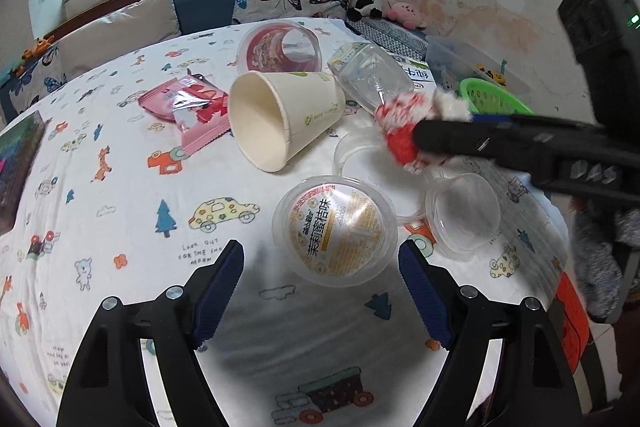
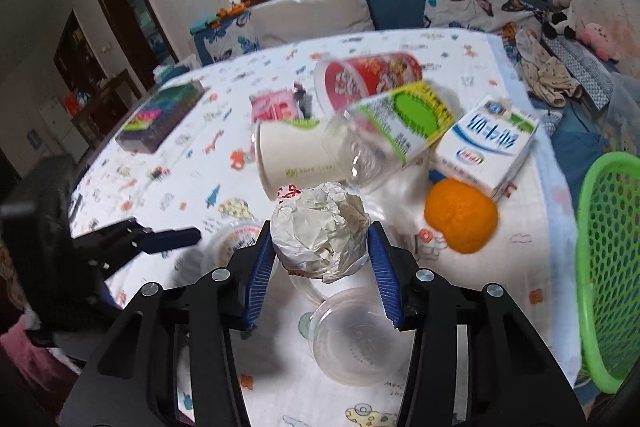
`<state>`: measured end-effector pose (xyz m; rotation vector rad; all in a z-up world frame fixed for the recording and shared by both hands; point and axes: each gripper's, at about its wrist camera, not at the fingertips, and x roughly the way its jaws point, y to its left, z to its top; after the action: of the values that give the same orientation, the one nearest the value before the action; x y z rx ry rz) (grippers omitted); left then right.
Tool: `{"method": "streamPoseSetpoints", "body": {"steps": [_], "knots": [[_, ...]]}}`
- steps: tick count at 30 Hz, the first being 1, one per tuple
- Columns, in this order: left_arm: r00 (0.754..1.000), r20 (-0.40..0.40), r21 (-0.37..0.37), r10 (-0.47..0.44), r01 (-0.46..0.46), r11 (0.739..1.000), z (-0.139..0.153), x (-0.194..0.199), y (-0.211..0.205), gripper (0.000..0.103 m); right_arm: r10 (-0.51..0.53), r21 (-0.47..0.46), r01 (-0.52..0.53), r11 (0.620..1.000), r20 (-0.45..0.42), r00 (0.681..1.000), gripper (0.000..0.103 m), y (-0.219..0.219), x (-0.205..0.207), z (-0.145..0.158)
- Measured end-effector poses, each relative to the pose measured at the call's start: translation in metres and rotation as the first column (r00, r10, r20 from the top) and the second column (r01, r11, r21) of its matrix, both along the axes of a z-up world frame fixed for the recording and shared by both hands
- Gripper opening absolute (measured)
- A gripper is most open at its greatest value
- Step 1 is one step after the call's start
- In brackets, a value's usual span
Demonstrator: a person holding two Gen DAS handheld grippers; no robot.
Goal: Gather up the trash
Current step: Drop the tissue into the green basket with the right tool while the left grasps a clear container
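We note the right tongs (image 2: 322,253) pinching a crumpled wrapper ball (image 2: 320,233) (white paper, red print) between both blue pads, raised above the surface (image 2: 520,267). Left tongs (image 1: 320,291) stand spread, nothing between the pads, hovering just short of a sealed jelly cup (image 1: 334,231). An empty clear cup (image 2: 352,335) lies under the right tongs. Beyond: paper cup (image 1: 284,115) on its side, clear plastic bottle (image 2: 392,127) tipped over, red noodle bowl (image 1: 280,47), pink snack wrapper (image 1: 192,107), milk carton (image 2: 486,147), and orange (image 2: 460,215). A green basket (image 2: 608,267) sits at the right edge.
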<state>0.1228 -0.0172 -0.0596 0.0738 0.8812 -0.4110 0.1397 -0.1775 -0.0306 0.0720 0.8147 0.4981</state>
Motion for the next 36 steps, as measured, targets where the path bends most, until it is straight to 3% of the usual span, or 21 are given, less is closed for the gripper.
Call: {"method": "streamPoseSetpoints", "body": {"steps": [15, 20, 29, 36], "knots": [[0.999, -0.023, 0.027, -0.03, 0.031, 0.999, -0.01, 0.016, -0.015, 0.076, -0.167, 0.016, 0.166, 0.986, 0.052, 0.985, 0.048, -0.069, -0.024, 0.022], [0.999, -0.017, 0.026, -0.036, 0.036, 0.999, -0.01, 0.017, -0.018, 0.067, -0.25, 0.014, 0.25, 0.968, 0.043, 0.967, 0.048, -0.102, -0.029, 0.018], [0.999, -0.003, 0.022, -0.035, 0.035, 0.999, -0.007, 0.013, -0.018, 0.066, -0.377, 0.005, 0.377, 0.926, 0.018, 0.926, 0.048, -0.152, -0.036, 0.005], [0.999, 0.024, -0.014, -0.035, 0.036, 0.999, 0.013, 0.006, -0.016, 0.066, -0.454, -0.004, 0.454, 0.891, -0.002, 0.891, 0.048, -0.186, -0.035, -0.003]]}}
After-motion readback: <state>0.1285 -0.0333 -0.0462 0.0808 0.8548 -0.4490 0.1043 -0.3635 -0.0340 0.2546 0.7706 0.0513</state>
